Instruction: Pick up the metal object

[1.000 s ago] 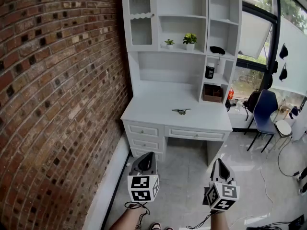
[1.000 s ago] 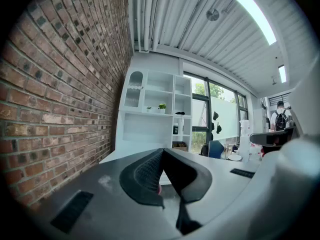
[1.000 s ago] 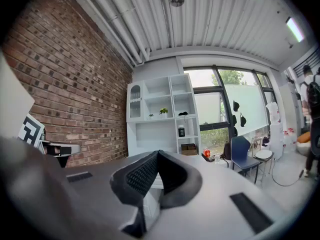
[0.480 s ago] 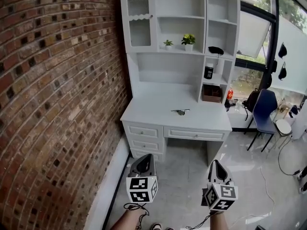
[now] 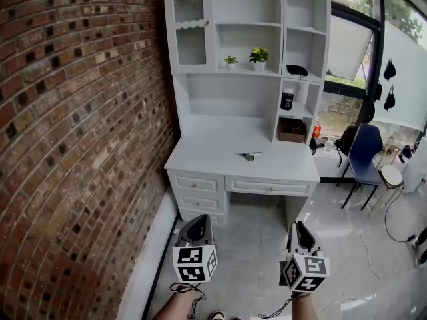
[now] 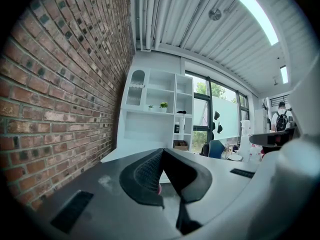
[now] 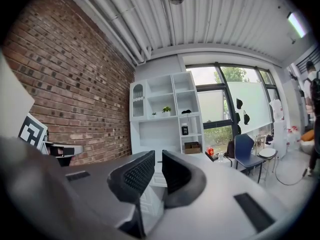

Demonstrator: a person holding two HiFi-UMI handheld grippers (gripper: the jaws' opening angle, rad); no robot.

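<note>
Metal object point(image 5: 248, 155) lies mid-desk point(image 5: 203, 155), well apart from both claws, which hang low over the floor and aim deskward, evidently ahead of any approach: left claw point(image 5: 197, 223) clenched on nothing, right claw point(image 5: 298, 227) narrowly parted and empty.

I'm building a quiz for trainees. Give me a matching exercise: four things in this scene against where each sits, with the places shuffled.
Things:
1 metal object
2 larger potted plant
3 brown box
4 blue chair

Places:
A on the floor, right of the desk
B on the bare desk top
C on a shelf above the desk top
D in the lowest cubby at the right

Pairs: 1-B; 2-C; 3-D; 4-A
</note>
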